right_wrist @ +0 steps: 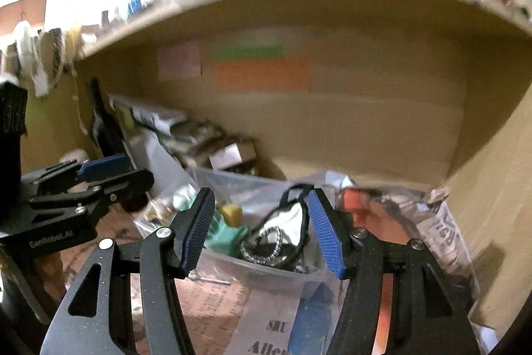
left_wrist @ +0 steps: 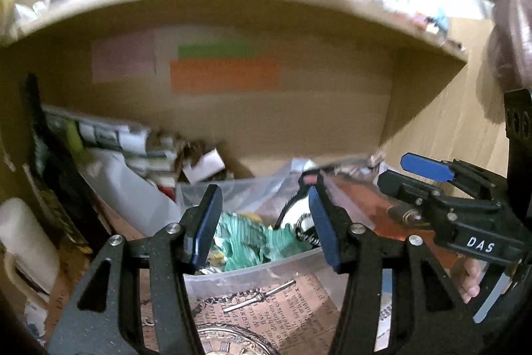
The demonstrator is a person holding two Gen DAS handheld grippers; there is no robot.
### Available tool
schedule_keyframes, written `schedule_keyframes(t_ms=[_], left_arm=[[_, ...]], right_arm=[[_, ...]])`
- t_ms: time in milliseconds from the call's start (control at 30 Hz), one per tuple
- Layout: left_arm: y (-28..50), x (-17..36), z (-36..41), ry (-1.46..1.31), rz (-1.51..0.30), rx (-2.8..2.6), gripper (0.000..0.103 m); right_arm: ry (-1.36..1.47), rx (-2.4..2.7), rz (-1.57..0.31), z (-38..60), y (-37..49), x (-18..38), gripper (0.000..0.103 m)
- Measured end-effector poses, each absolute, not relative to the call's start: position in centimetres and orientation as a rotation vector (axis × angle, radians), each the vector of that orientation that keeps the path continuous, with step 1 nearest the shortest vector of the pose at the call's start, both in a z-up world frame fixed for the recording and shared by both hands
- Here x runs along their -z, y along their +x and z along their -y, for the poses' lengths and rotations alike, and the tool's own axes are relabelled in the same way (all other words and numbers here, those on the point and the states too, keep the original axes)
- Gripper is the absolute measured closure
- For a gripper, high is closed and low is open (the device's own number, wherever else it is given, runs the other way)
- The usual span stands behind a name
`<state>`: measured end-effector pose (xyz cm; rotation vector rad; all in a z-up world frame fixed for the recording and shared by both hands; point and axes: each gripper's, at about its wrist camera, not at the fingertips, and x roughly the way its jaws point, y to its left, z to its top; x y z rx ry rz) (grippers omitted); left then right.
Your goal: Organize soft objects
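Wooden shelf alcove (left_wrist: 299, 122), cluttered; both views motion-blurred. Far left: white mug (left_wrist: 23, 242), then leaning papers and boxes (left_wrist: 133, 142). Back panel: pink (left_wrist: 123, 59), green (left_wrist: 216, 49) and orange (left_wrist: 222, 75) sticky notes. Centre: clear plastic bin (right_wrist: 266, 271) on a printed tabletop (left_wrist: 282, 305), containing a green soft item (left_wrist: 246, 242), a yellow piece (right_wrist: 232, 213) and a black-and-white pouch (right_wrist: 286, 225). Left gripper (left_wrist: 262, 232) and right gripper (right_wrist: 262, 232) hover before the bin, jaws apart, empty. Right: crinkled newspaper-print bag (right_wrist: 442, 228).

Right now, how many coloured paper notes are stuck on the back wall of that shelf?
3: a pink note at left, a green note beside it, an orange note directly below the green. Blur may hide others.
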<state>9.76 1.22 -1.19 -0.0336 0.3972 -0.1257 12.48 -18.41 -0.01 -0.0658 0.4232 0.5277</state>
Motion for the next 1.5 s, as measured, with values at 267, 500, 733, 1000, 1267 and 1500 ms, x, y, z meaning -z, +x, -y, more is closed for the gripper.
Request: schedule_keyframes(t_ms=[267,500,733,1000,1267,1500], left_arm=[[5.6,-1.3,-1.3,-0.040,-0.284,0.111,0.034],[3.4,-2.3,-1.2,-0.050,-0.235,0.092,0.008],[2.3,-2.3,-0.9,-0.034,-0.213,0.067,0.001],[2.0,-2.4,-1.0,-0.033,-0.207,0.061,0.000],[2.2,-2.2,-1.1,-0.034,-0.217,0.059,0.000],[2.4,-1.9,-1.1,-0.040,-0.224,0.052,0.000]], right_arm=[[-0.038,-0.509,-0.283,19.1,8.4,-3.0,0.020],[-0.030,-0.492,-0.235,19.1,6.8,-3.6,0.002],[-0.019,-0.483,-0.236,19.4,6.4,-3.5,0.000],[-0.013,-0.483,-0.233,19.7,6.0,-3.5,0.000],[-0.014,-0.483,-0.231,19.4,5.8,-3.5,0.000],[-0.009,-0.482,-0.232,19.4,5.8,-3.5,0.000]])
